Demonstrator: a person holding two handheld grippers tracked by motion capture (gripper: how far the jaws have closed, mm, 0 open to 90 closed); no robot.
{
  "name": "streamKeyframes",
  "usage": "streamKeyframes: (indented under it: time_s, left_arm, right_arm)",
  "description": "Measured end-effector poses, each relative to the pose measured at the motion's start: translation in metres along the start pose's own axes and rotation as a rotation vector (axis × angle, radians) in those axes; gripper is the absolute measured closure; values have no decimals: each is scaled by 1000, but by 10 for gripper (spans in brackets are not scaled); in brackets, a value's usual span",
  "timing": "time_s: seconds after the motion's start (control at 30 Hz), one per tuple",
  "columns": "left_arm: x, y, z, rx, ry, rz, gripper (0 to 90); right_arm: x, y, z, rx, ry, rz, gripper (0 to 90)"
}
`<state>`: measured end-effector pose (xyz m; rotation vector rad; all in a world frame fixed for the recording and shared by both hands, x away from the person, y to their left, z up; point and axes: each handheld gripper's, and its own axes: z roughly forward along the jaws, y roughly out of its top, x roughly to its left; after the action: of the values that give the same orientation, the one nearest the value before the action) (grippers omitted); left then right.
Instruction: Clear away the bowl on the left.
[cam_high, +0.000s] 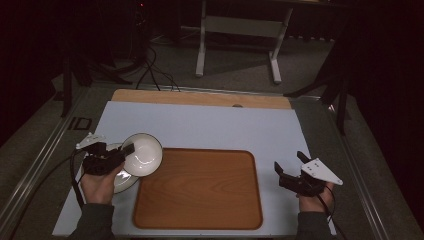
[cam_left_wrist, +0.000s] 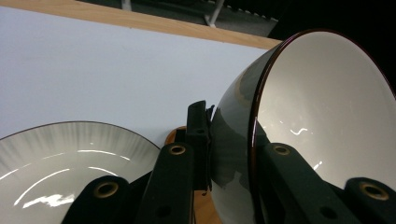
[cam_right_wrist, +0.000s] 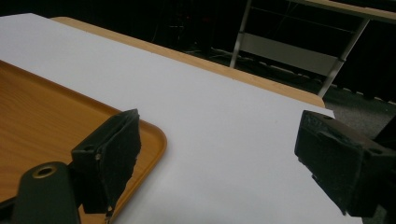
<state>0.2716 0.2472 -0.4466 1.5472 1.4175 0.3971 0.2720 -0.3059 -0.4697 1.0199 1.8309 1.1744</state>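
- Bowl (cam_high: 143, 154): white inside, dark rim; tilted on edge, lifted above the plate, at the wooden tray's left corner.
- Left tongs (cam_high: 126, 150): clenched on the bowl's wall, one jaw inside, one outside.
- Plate (cam_high: 125, 181): white, on the surface under the bowl.
- Wooden tray (cam_high: 199, 189): bare, centre of the surface (cam_high: 210, 125).
- Right tongs (cam_high: 289, 161): released, jaws wide apart, right of the tray.
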Motion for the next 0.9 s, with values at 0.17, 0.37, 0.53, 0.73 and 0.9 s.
streamKeyframes:
  time_s: [0.17, 0.37, 0.53, 0.73, 0.9]
  left_arm:
    - [-5, 0, 4, 10, -5, 13, 807]
    - [-11, -1, 8, 20, -13, 26, 807]
    - [-15, -2, 12, 30, -18, 38, 807]
    - [-21, -3, 17, 41, -27, 55, 807]
    - [-24, -4, 20, 51, -28, 63, 807]
  right_arm:
    - [0, 0, 0, 0, 0, 0, 140]
    - [0, 0, 0, -1, 1, 0, 140]
    - [0, 0, 0, -1, 0, -1, 140]
    - [0, 0, 0, -1, 0, 1, 140]
    - [0, 0, 0, -2, 0, 1, 140]
